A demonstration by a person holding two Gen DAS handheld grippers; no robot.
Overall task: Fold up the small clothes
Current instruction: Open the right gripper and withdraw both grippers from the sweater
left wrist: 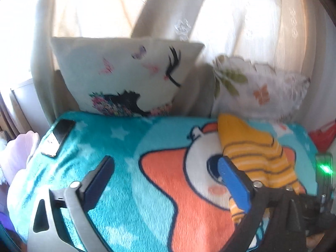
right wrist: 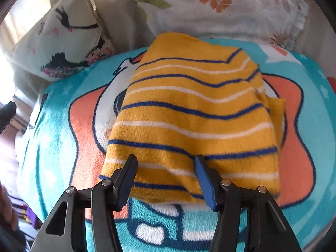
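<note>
A small yellow fleece garment with navy and white stripes lies folded on a teal cartoon blanket. My right gripper hovers over the garment's near edge, its jaws apart and gripping nothing. In the left wrist view the same garment lies at the right, partly behind the right-hand finger. My left gripper stands wide open above the blanket, left of the garment, with nothing between its fingers.
A dark phone lies at the blanket's far left corner. A white cushion with a black lash print and a floral pillow stand behind the blanket before pale curtains. A device with a green light shows at the right edge.
</note>
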